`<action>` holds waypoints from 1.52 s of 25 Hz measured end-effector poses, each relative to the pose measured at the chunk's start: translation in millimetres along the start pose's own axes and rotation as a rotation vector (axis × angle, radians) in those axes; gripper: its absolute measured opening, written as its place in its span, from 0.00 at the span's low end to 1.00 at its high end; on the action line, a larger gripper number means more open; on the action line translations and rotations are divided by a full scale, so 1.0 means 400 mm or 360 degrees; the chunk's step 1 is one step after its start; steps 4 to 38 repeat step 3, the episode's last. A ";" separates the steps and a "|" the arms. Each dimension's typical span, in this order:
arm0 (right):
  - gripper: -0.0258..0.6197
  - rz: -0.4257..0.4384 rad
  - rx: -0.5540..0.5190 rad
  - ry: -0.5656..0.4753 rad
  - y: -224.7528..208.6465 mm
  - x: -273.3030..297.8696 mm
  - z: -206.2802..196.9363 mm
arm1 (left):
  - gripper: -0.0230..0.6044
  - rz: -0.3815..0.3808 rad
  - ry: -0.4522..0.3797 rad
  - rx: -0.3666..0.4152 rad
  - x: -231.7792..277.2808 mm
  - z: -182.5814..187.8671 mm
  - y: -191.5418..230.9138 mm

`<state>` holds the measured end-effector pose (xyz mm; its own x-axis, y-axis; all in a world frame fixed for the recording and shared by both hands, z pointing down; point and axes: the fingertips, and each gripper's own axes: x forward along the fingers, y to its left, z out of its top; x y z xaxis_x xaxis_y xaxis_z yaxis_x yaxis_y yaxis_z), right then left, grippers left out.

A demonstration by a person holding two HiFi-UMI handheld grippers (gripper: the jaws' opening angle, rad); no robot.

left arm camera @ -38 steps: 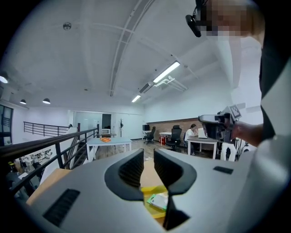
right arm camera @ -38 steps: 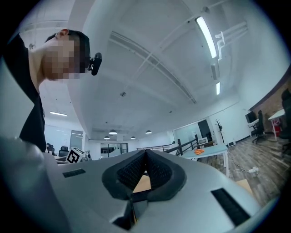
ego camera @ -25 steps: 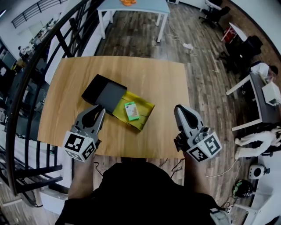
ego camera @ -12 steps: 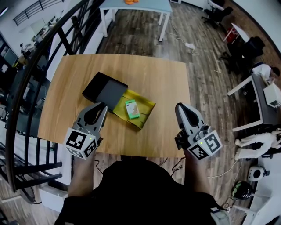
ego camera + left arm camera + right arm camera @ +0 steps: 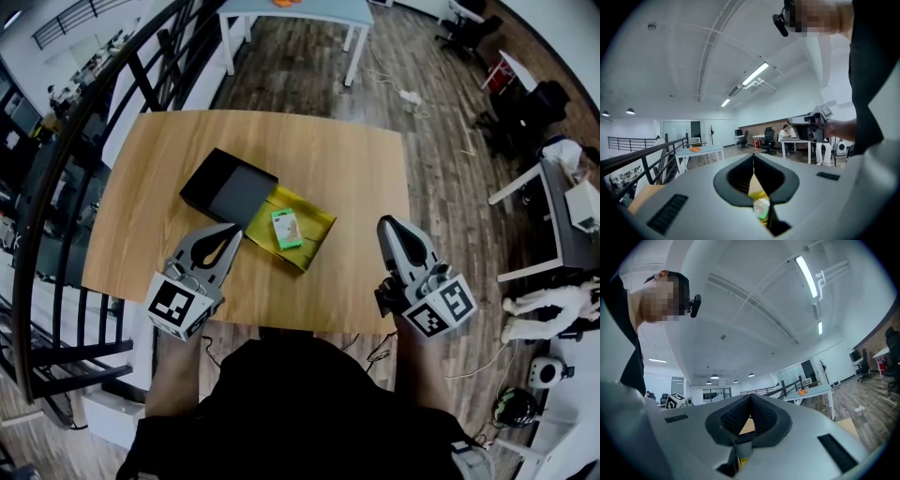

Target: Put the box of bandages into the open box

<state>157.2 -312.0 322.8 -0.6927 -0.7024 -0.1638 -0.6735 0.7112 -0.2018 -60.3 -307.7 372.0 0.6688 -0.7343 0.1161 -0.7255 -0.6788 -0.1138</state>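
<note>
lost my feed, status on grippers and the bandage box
Left gripper shut, empty; right gripper shut, empty. Box of bandages lying inside yellow open box. Black lid at its left end; nothing in the way.

I stand at a light wooden table (image 5: 328, 169) set on a floor (image 5: 309, 84) of dark wood planks. A black metal railing (image 5: 665, 142) runs along my left side. Ahead stands a blue-topped table (image 5: 328, 13) on white legs. To my right are a white-framed desk (image 5: 560, 220) and black office chairs (image 5: 464, 21). Overhead, a white curved ceiling (image 5: 684, 51) carries strip lights (image 5: 755, 73) and round lamps (image 5: 630, 111). The walls are white, and one far wall (image 5: 761, 127) is brown.
</note>
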 end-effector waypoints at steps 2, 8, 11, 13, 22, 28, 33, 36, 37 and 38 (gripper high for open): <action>0.09 0.0005 0.0004 0.0002 0.003 0.002 -0.006 | 0.06 -0.0025 -0.0012 -0.0054 0.000 -0.002 -0.008; 0.09 0.0008 0.0005 0.0004 0.005 0.003 -0.009 | 0.06 -0.0038 -0.0025 -0.0088 0.000 -0.001 -0.011; 0.09 0.0008 0.0005 0.0004 0.005 0.003 -0.009 | 0.06 -0.0038 -0.0025 -0.0088 0.000 -0.001 -0.011; 0.09 0.0008 0.0005 0.0004 0.005 0.003 -0.009 | 0.06 -0.0038 -0.0025 -0.0088 0.000 -0.001 -0.011; 0.09 0.0008 0.0005 0.0004 0.005 0.003 -0.009 | 0.06 -0.0038 -0.0025 -0.0088 0.000 -0.001 -0.011; 0.09 0.0008 0.0005 0.0004 0.005 0.003 -0.009 | 0.06 -0.0038 -0.0025 -0.0088 0.000 -0.001 -0.011; 0.09 0.0008 0.0005 0.0004 0.005 0.003 -0.009 | 0.06 -0.0038 -0.0025 -0.0088 0.000 -0.001 -0.011; 0.09 0.0008 0.0005 0.0004 0.005 0.003 -0.009 | 0.06 -0.0038 -0.0025 -0.0088 0.000 -0.001 -0.011; 0.09 0.0008 0.0005 0.0004 0.005 0.003 -0.009 | 0.06 -0.0038 -0.0025 -0.0088 0.000 -0.001 -0.011; 0.09 0.0008 0.0005 0.0004 0.005 0.003 -0.009 | 0.06 -0.0038 -0.0025 -0.0088 0.000 -0.001 -0.011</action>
